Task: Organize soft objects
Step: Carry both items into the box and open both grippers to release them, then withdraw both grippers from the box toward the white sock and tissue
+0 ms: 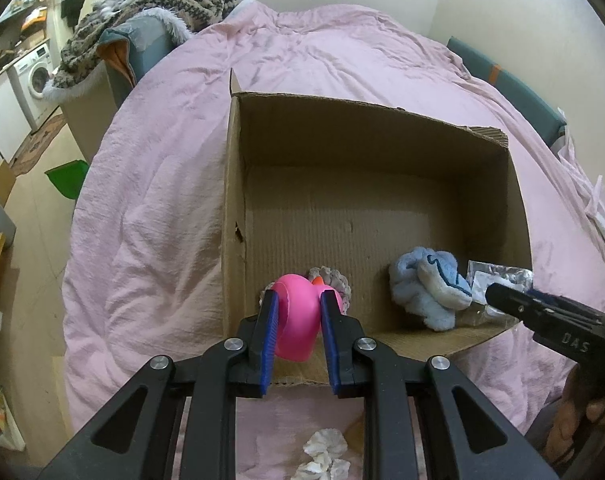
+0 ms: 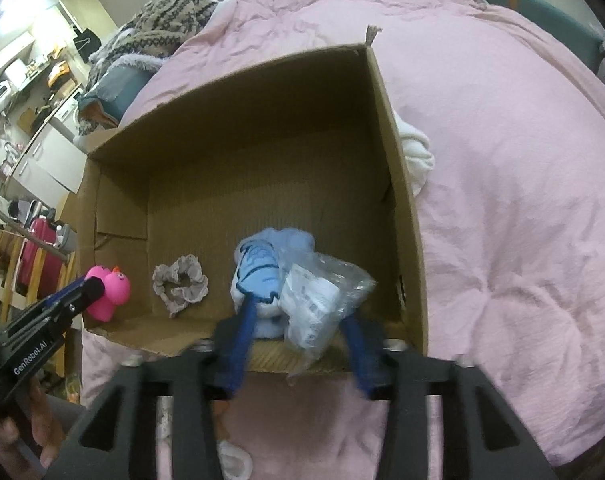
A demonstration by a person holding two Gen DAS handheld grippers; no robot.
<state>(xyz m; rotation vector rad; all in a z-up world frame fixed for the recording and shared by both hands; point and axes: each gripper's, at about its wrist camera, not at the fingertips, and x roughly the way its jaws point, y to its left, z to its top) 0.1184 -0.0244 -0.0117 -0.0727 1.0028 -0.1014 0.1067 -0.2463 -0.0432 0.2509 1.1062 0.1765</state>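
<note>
An open cardboard box [image 1: 382,136] lies on a pink duvet. My left gripper [image 1: 298,312] is shut on a pink rubber duck [image 1: 296,322] at the box's near left edge; the duck also shows in the right wrist view [image 2: 108,292]. A grey scrunchie [image 2: 180,282] lies on the box floor. A light blue plush [image 1: 426,284] sits at the near right of the box. My right gripper [image 2: 300,320] is open, its fingers either side of a clear plastic packet [image 2: 322,300] and the plush [image 2: 262,264].
The pink duvet [image 1: 162,200] covers the bed around the box [image 2: 262,120]. White socks [image 2: 416,156] lie outside the box's right wall. White crumpled tissue [image 1: 324,454] lies on the duvet below my left gripper. A patterned blanket [image 1: 154,4] is heaped at the far left.
</note>
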